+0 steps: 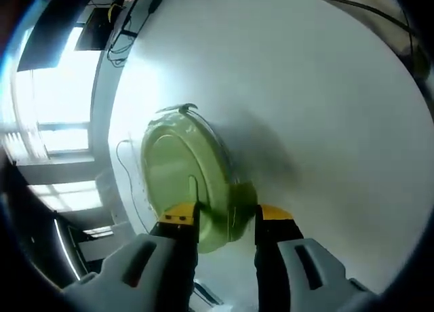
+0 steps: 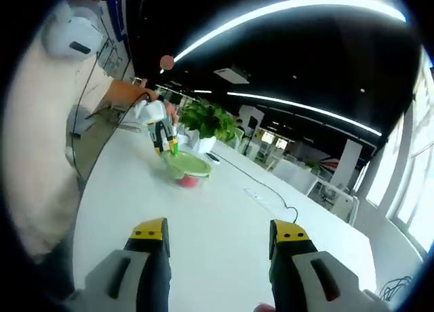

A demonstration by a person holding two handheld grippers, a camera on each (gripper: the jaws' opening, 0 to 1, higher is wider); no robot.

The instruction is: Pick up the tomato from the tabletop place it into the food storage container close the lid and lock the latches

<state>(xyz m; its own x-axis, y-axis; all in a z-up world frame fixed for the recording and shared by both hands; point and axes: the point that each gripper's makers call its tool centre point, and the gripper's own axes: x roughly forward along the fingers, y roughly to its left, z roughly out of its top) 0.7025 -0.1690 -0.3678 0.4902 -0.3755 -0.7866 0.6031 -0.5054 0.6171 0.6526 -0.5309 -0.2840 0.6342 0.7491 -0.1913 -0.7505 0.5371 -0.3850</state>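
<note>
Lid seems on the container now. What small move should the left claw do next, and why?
Probably press down the latch that lies between the left claw's jaws. The green lid already covers the container, and the red tomato shows inside it in the right gripper view. The right claw is open and away from it, so the left claw should do the locking.

Left hand-held gripper jaws partly closed around a latch at the container's edge, seen from afar in the right gripper view held by the person's outstretched arm, right hand-held gripper jaws spread wide, gripping nothing, above the bench.
</note>
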